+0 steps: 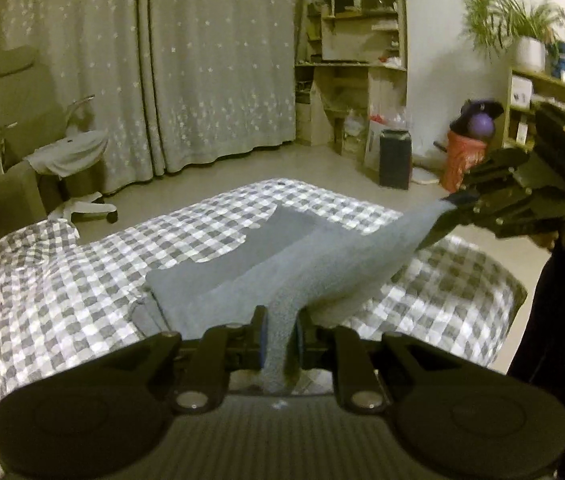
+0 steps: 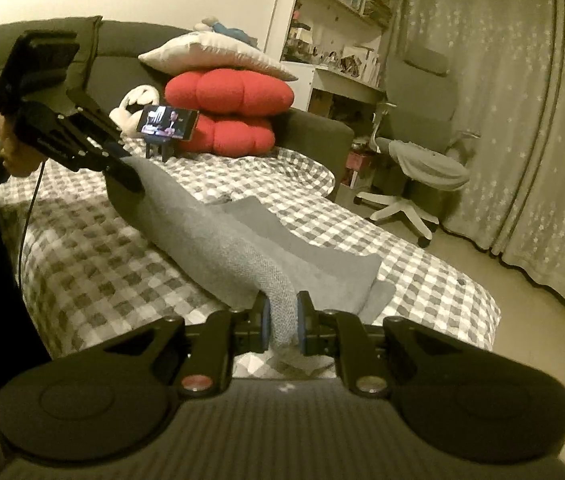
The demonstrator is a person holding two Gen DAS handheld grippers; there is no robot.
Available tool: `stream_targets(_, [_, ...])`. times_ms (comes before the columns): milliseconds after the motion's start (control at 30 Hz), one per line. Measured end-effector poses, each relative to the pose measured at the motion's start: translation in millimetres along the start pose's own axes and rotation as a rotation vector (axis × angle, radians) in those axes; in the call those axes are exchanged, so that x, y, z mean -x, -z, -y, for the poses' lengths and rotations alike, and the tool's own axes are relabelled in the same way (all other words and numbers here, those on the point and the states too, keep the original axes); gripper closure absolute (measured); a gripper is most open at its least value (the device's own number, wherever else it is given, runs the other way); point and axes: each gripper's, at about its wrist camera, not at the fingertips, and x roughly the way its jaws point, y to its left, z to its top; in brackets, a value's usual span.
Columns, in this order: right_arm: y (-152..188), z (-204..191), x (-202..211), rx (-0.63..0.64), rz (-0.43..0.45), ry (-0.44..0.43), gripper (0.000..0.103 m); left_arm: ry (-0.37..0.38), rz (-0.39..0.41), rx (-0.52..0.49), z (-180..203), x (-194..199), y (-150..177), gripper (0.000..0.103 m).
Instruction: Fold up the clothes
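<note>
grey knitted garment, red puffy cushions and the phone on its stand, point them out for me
grey knitted garment [image 1: 322,264], left wrist view, on the lifted fold between both grippers
red puffy cushions [image 2: 228,94], right wrist view, on the upper cushion's front
phone on its stand [image 2: 168,122], right wrist view, on the lit screen

A bed covered by a grey-and-white checked sheet [image 1: 82,280] is seen in both views. Two red cushions [image 2: 230,116] are stacked at its head under a pale pillow [image 2: 218,56]. A phone [image 2: 168,122] with a lit screen is propped on a small stand just beside them. A swivel chair [image 2: 418,160], star-patterned curtains [image 1: 202,60], wooden shelving [image 1: 358,60] and a potted plant [image 1: 518,28] are noted around the room.
</note>
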Motion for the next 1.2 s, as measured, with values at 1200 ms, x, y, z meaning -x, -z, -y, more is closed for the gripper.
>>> stream_targets(1200, [-41,90,-114,-0.299,-0.146,0.057,0.088,-0.033,-0.104,0.442,-110,-117,-28,0.088])
